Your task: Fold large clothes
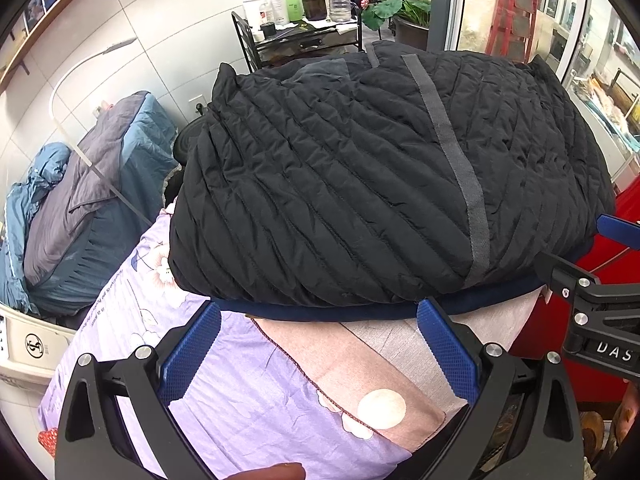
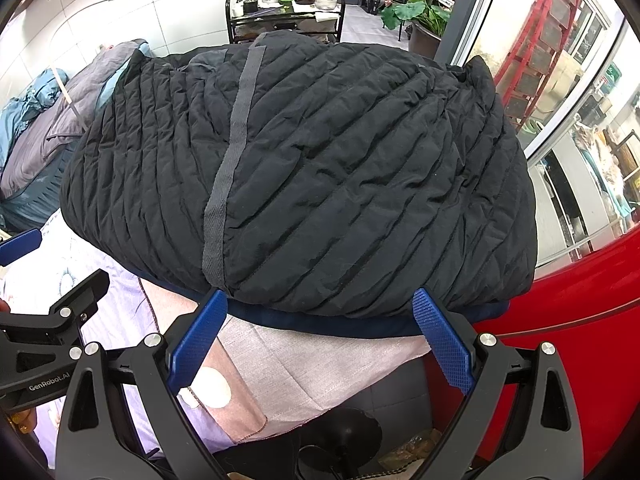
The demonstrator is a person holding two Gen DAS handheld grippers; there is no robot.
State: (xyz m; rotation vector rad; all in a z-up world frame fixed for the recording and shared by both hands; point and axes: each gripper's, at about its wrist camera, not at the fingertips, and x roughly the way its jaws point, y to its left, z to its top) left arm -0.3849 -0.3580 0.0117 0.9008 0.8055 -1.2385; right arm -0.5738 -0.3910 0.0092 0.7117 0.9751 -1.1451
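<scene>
Left gripper (image 1: 318, 312): jaws spread wide, nothing between them, tips just short of the near hem. Right gripper (image 2: 320, 300): same, spread and empty, tips touching or just beside the hem; can't tell which. Each unit shows at the edge of the other's view, so the two sit side by side.

Item: black quilted down jacket (image 1: 360, 168), lying in a puffed, roughly rectangular bundle on a floral bedsheet (image 1: 248, 408) over the work surface. Grey tape strip (image 1: 452, 156) runs from approx 12 o'clock down to the near edge at 6 o'clock. Navy hem band (image 1: 320, 314) pokes out under the near edge, 6 o'clock in both views.

Handling, judged: light for its bulk, soft, no stiffness. Shell fabric looks smooth, prob. slippery; padding will spring back and trap air, so folds likely won't stay without pressing down. Not fragile.

Grip pts, judged: navy hem band or stitched seams, pinching through all layers. Avoid puffed quilt panels, since pads may slide off. Near corners at approx 7 and 5 o'clock look best for a two-handed lift.

Bkgd: blue-grey bedding (image 1: 92, 184) at 9 o'clock, bottle cart (image 1: 304, 28) at 12.
</scene>
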